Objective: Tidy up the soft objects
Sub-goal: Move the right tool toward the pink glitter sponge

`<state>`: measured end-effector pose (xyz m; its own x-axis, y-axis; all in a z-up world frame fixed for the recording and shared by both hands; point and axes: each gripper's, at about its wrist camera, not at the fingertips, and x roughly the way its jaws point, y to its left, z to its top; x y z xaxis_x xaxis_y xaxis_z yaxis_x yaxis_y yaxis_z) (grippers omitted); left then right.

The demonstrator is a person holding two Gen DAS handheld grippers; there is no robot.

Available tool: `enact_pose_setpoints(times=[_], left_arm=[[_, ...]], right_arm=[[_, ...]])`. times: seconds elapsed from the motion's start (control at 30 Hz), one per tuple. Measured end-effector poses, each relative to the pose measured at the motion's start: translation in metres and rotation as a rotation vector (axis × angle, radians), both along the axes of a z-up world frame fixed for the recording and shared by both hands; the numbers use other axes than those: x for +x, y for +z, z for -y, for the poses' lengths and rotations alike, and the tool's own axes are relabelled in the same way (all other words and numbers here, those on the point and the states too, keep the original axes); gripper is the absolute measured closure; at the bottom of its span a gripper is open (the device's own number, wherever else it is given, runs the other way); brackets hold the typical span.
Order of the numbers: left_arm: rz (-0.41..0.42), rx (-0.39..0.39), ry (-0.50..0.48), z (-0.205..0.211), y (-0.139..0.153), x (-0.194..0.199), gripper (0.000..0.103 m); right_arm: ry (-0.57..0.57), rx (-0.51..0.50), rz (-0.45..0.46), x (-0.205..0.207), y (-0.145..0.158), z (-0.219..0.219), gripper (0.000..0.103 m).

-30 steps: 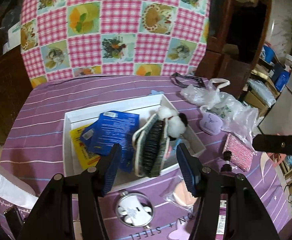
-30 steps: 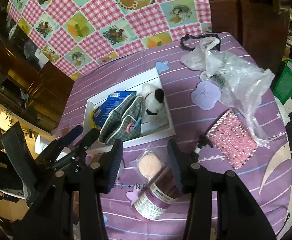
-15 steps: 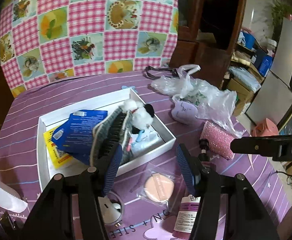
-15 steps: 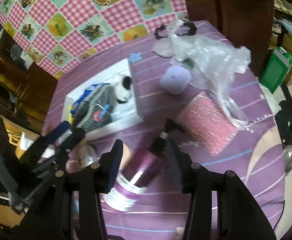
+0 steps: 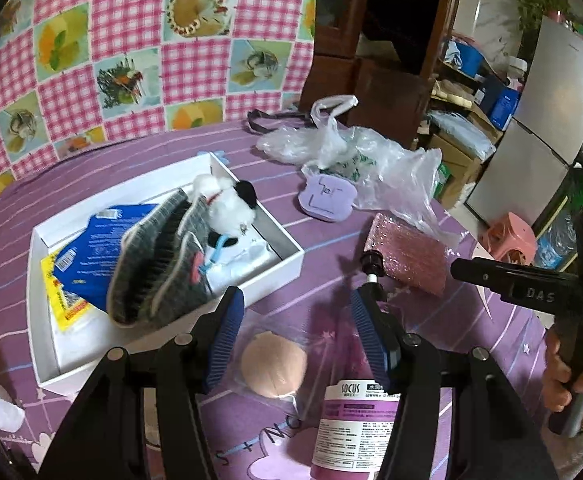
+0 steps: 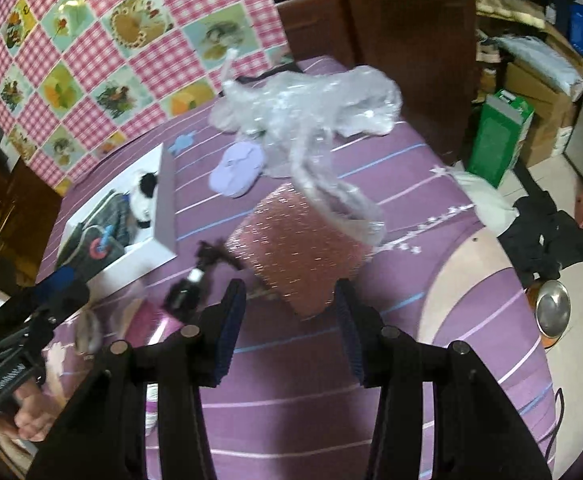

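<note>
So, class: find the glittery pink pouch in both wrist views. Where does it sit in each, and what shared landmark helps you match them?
Left wrist view: the glittery pink pouch lies right of centre, beside the pump bottle's black nozzle.
Right wrist view: it fills the centre, just beyond the right gripper.
Shared landmark: the white box, left of the pouch in both.

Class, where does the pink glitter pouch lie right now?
The pink glitter pouch lies on the purple tablecloth, right of the white box, below the plastic bag. In the right wrist view it sits just ahead of the right tongs.
</note>
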<state>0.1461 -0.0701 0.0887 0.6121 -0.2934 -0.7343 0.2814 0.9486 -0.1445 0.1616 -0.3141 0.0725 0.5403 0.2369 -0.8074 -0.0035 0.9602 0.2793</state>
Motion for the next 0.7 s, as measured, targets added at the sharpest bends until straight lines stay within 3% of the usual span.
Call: enact_pose_setpoints(times=[0.17,0.43,0.5,0.7], left_arm=[[-0.031,-0.01,0.001,0.0,-0.009,0.004,0.046],[-0.039,0.006,0.015,-0.003,-0.017,0.009,0.046],[-0.034,0.005,0.018,-0.005,-0.017,0.009,0.046],[-0.03,0.007,0.02,-0.005,-0.017,0.009,0.046]], right_arm=[[-0.008,0.025,0.041,0.003,-0.01,0.006,0.055],[0.006,-0.063,0.073,0.011,-0.025,-0.005,0.057],[0.003,-0.092,0.066,0.014,-0.03,-0.006,0.061],[0.018,-0.114,0.057,0.017,-0.037,-0.008,0.065]])
